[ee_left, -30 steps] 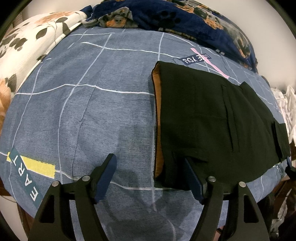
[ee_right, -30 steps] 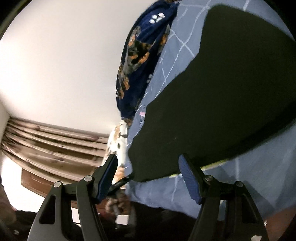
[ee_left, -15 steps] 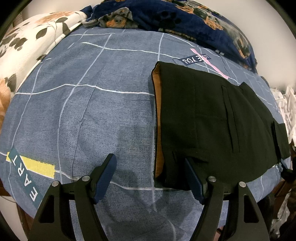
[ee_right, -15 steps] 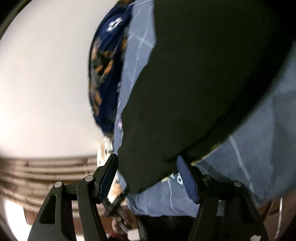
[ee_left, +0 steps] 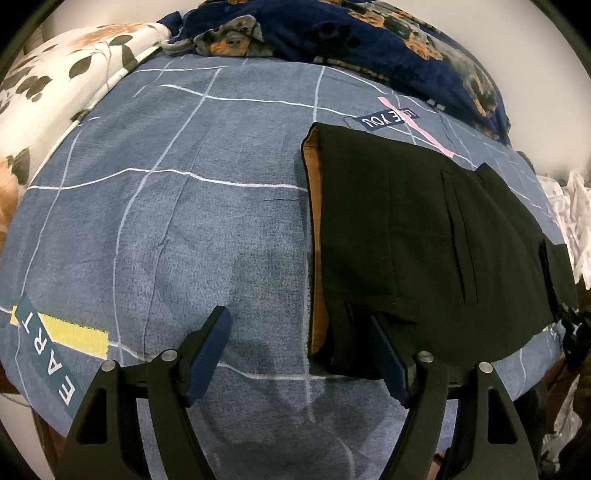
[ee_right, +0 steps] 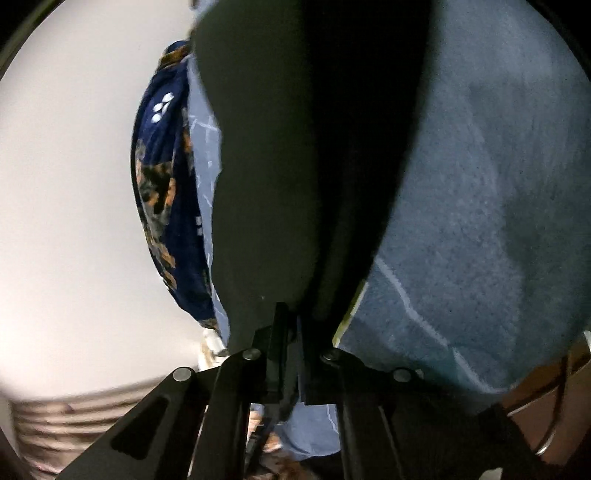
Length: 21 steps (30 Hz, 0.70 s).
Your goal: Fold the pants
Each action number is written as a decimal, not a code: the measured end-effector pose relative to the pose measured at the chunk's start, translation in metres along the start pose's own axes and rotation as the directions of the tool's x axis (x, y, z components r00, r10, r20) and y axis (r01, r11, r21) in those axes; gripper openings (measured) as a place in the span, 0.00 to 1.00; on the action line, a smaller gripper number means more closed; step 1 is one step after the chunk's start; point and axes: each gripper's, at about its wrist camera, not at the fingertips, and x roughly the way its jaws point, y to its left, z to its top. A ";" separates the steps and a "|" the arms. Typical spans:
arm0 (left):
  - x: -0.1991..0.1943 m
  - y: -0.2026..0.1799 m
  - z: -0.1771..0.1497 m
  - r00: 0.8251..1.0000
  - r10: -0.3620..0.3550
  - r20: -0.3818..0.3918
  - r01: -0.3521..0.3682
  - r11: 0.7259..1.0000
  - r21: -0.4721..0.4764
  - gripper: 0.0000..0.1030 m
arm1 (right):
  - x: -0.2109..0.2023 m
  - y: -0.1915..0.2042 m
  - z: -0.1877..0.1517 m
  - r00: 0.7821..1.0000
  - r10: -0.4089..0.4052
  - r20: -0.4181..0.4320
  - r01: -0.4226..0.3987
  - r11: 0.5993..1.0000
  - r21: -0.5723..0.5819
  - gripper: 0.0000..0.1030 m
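Black pants (ee_left: 413, 236) with an orange inner waistband lie flat on the blue bedsheet (ee_left: 184, 221), waist to the left, legs running off to the right. My left gripper (ee_left: 301, 328) is open and empty, hovering over the near waist corner, its right finger beside the pants' edge. In the right wrist view, my right gripper (ee_right: 291, 317) is shut on the pants (ee_right: 295, 147) at the edge of the black cloth near the bed's side.
A navy dog-print blanket (ee_left: 369, 33) lies along the far side of the bed, also visible in the right wrist view (ee_right: 162, 184). A floral pillow (ee_left: 55, 81) is at the far left. White cloth (ee_left: 569, 221) lies at the right.
My right gripper has moved in to the pants' edge and closed on the black cloth. My left gripper and the waist end have stayed still.
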 end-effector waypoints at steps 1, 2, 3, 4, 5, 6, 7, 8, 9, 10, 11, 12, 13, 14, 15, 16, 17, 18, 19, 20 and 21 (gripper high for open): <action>0.000 0.000 0.000 1.000 -0.001 0.001 0.001 1.000 0.000 0.73 | -0.003 0.002 -0.001 1.000 0.009 -0.007 -0.009 1.000 -0.006 0.04; 0.000 0.000 0.000 1.000 -0.002 0.001 0.002 1.000 -0.002 0.73 | -0.006 0.002 -0.002 1.000 0.010 -0.009 -0.011 1.000 -0.008 0.04; 0.000 0.000 0.000 1.000 -0.001 0.002 0.001 1.000 -0.002 0.73 | -0.009 0.002 -0.003 1.000 0.007 -0.008 -0.007 1.000 -0.008 0.04; 0.000 0.000 0.000 1.000 -0.001 0.003 0.001 1.000 -0.001 0.73 | -0.011 -0.001 -0.004 1.000 0.005 -0.010 -0.005 1.000 -0.001 0.04; 0.000 0.000 0.000 1.000 0.000 0.004 0.000 1.000 -0.001 0.74 | -0.013 -0.004 -0.005 1.000 0.005 -0.015 -0.005 1.000 0.011 0.04; 0.000 0.001 0.000 1.000 -0.002 0.003 0.002 1.000 -0.002 0.74 | -0.014 -0.008 -0.006 1.000 0.005 -0.020 -0.004 1.000 0.022 0.04; 0.000 0.001 0.001 1.000 -0.003 0.003 0.003 1.000 -0.002 0.74 | -0.014 -0.012 -0.007 1.000 0.001 -0.024 0.000 0.999 0.033 0.04; 0.001 0.000 0.001 1.000 -0.003 0.004 0.003 1.000 -0.003 0.74 | -0.013 -0.014 -0.007 1.000 -0.005 -0.027 0.006 0.999 0.038 0.04; 0.001 0.000 0.002 1.000 -0.002 0.004 0.002 1.000 -0.002 0.74 | -0.012 -0.016 -0.007 1.000 -0.005 -0.028 0.006 0.999 0.044 0.04; 0.001 0.000 0.001 1.000 -0.002 0.004 0.002 1.000 -0.002 0.74 | -0.011 -0.018 -0.006 0.999 0.004 -0.033 -0.002 0.998 0.056 0.04; 0.001 0.000 0.001 1.000 -0.002 0.004 0.002 1.000 -0.002 0.74 | -0.011 -0.019 -0.006 0.999 0.010 -0.039 -0.008 0.998 0.060 0.04; 0.001 0.001 0.001 1.000 -0.003 0.003 0.003 1.000 -0.003 0.74 | -0.010 -0.019 -0.005 0.999 0.014 -0.048 -0.011 0.998 0.063 0.04; 0.001 0.000 0.001 1.000 -0.003 0.003 0.003 1.000 -0.003 0.74 | -0.009 -0.020 -0.004 0.998 0.019 -0.056 -0.015 0.997 0.076 0.07; 0.001 0.001 0.001 1.000 -0.002 0.003 0.002 1.000 -0.002 0.74 | -0.009 -0.022 -0.004 0.997 0.031 -0.066 -0.025 0.995 0.093 0.10; 0.001 0.000 0.002 1.000 -0.003 0.003 0.003 1.000 -0.003 0.74 | -0.008 -0.022 -0.003 0.997 0.034 -0.074 -0.027 0.995 0.096 0.11; 0.001 0.000 0.001 1.000 -0.003 0.004 0.003 1.000 -0.003 0.74 | -0.009 -0.020 -0.002 0.997 0.018 -0.072 -0.012 0.996 0.085 0.13; 0.001 0.001 0.001 1.000 -0.002 0.004 0.002 1.000 -0.002 0.74 | -0.010 -0.018 -0.002 0.998 0.006 -0.070 -0.001 0.997 0.073 0.15; 0.001 0.001 0.001 1.000 -0.002 0.003 0.002 1.000 -0.002 0.74 | -0.009 -0.015 -0.002 0.998 -0.004 -0.070 0.009 0.998 0.063 0.15; 0.001 0.001 0.001 1.000 -0.003 0.003 0.003 1.000 -0.002 0.74 | -0.009 -0.013 -0.003 0.998 -0.010 -0.069 0.014 0.998 0.058 0.16; 0.001 0.001 0.001 1.000 -0.003 0.003 0.003 1.000 -0.002 0.74 | -0.009 -0.012 -0.003 0.998 -0.012 -0.069 0.016 0.998 0.059 0.17; 0.001 0.001 0.001 1.000 -0.003 0.003 0.003 1.000 -0.002 0.74 | -0.009 -0.011 -0.003 0.997 -0.021 -0.070 0.025 0.998 0.059 0.18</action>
